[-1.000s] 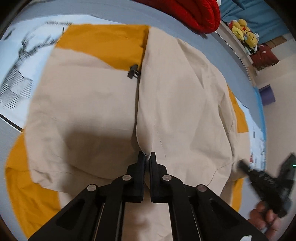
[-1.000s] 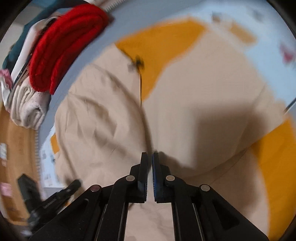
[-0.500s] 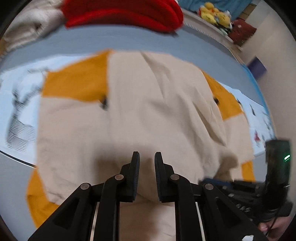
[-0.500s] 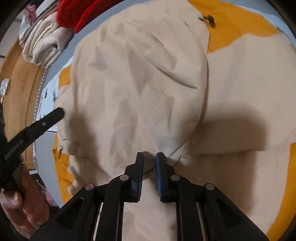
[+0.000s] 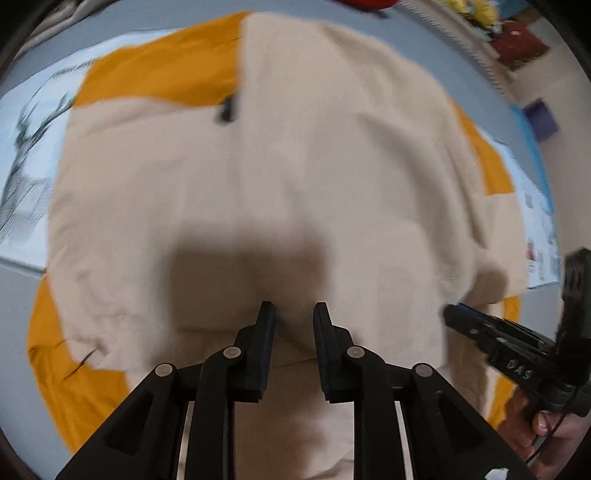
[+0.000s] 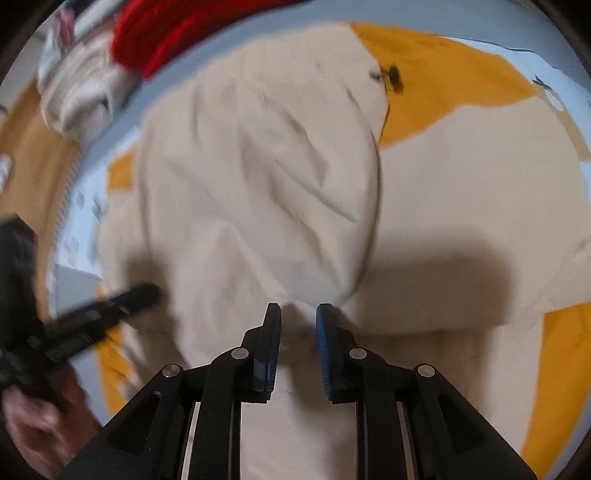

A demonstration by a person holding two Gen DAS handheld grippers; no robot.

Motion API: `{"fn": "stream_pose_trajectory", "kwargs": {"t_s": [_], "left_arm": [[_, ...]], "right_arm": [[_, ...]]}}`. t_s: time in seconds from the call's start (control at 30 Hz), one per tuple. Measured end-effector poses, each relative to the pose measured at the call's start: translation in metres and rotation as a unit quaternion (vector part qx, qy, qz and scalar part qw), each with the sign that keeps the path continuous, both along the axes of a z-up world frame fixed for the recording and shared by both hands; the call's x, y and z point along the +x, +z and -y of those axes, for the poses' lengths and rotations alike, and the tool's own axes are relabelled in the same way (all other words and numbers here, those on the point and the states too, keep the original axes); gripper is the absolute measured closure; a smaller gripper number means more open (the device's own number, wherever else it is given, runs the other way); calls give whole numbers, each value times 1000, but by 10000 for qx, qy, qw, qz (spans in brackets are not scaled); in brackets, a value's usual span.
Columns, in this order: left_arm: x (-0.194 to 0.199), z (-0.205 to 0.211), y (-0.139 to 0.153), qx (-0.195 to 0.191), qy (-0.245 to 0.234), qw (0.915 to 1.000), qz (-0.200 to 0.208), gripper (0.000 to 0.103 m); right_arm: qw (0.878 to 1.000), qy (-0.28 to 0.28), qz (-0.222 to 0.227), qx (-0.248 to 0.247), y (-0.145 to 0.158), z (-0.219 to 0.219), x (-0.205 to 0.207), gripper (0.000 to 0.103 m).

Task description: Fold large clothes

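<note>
A large beige jacket (image 5: 295, 166) with orange panels (image 5: 166, 74) lies spread on the bed, with a folded-over beige layer on top (image 6: 258, 184). A small black toggle (image 5: 225, 109) sits at the seam, also visible as the toggle (image 6: 393, 75) in the right wrist view. My left gripper (image 5: 293, 310) points down just over the cloth; its jaws are opening and the pads are clear of the fabric. My right gripper (image 6: 298, 312) hovers over the fold's lower edge, jaws also opening, gripping nothing. Each gripper shows in the other's view: right gripper (image 5: 498, 332), left gripper (image 6: 103, 314), both hand-held.
A red knit garment (image 6: 177, 33) and folded cream cloth (image 6: 85, 92) lie at the far edge of the bed. The sheet with a deer drawing (image 5: 26, 155) shows beside the jacket. Plush toys (image 5: 469, 11) and a purple object (image 5: 541, 118) sit beyond the bed.
Both pairs of jaws were shut a second ago and now stand parted. The right gripper has come in closer over the jacket. The beige fold lies loose on the jacket.
</note>
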State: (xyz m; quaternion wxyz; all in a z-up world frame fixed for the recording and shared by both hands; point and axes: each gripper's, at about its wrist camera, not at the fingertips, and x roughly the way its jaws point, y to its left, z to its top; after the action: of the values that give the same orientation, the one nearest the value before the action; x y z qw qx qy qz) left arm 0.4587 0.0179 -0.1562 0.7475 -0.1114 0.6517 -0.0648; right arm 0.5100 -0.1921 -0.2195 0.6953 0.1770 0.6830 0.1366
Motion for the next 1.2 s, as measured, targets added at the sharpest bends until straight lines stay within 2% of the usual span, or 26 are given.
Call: {"fn": "stream_pose_trajectory", "kwargs": {"t_s": [0.07,0.1,0.2,0.23,0.33,0.43,0.47,0.7,0.77,0.8,0.87,0.9,0.93,1.07,1.17,1.2], "left_arm": [[1,-8,9,63,102,9999,89,84],[1,-13,19,42,124,9996,234,85],[-4,-25,57,-9,168,9967,795,85],[-7,-30,72,-13,162,9946,1027,85],[-25,-42,106,92,139,9873,1579,84],[-47,-57,134,223,58,9788,2037,84],[-52,-59,140,247,36,9765,2142,84],[-119,-68,177,574,-324,9526,2968,83],[-145,-75,188,718,-365,9450,3171,80],[-156,-77,193,769,-358,9423,3239,79],[-186,-89,205,804,-261,9378,3368,77],[-200,-97,209,765,-198,9378,3382,77],[-212,-102,210,733,-153,9383,3376,77],[-267,-129,197,731,121,9470,3126,78],[-298,-148,164,646,471,9653,2484,83],[-304,-151,157,657,588,9679,2354,85]], "right_arm": [[9993,-308,-28,199,5,10,0,82],[9990,-367,188,189,17,13,1,82],[9917,-397,1217,110,67,21,2,82],[9838,-474,1726,132,93,28,0,82],[9603,-658,2711,87,148,48,-12,82],[9376,-768,3389,-76,190,66,-31,82],[9335,-781,3498,-127,198,74,-39,82],[9098,-749,4053,-498,252,96,-97,82],[8991,-776,4266,-592,271,112,-129,82],[8938,-818,4361,-648,281,117,-144,79],[8886,-935,4452,-585,294,130,-176,53],[8861,-1034,4485,-551,298,139,-195,30],[8843,-1130,4494,-577,300,150,-214,21],[8960,-1170,4204,-819,290,182,-272,21],[9111,-1250,3813,-945,266,208,-311,24],[9182,-1300,3603,-1004,256,214,-322,33]]}}
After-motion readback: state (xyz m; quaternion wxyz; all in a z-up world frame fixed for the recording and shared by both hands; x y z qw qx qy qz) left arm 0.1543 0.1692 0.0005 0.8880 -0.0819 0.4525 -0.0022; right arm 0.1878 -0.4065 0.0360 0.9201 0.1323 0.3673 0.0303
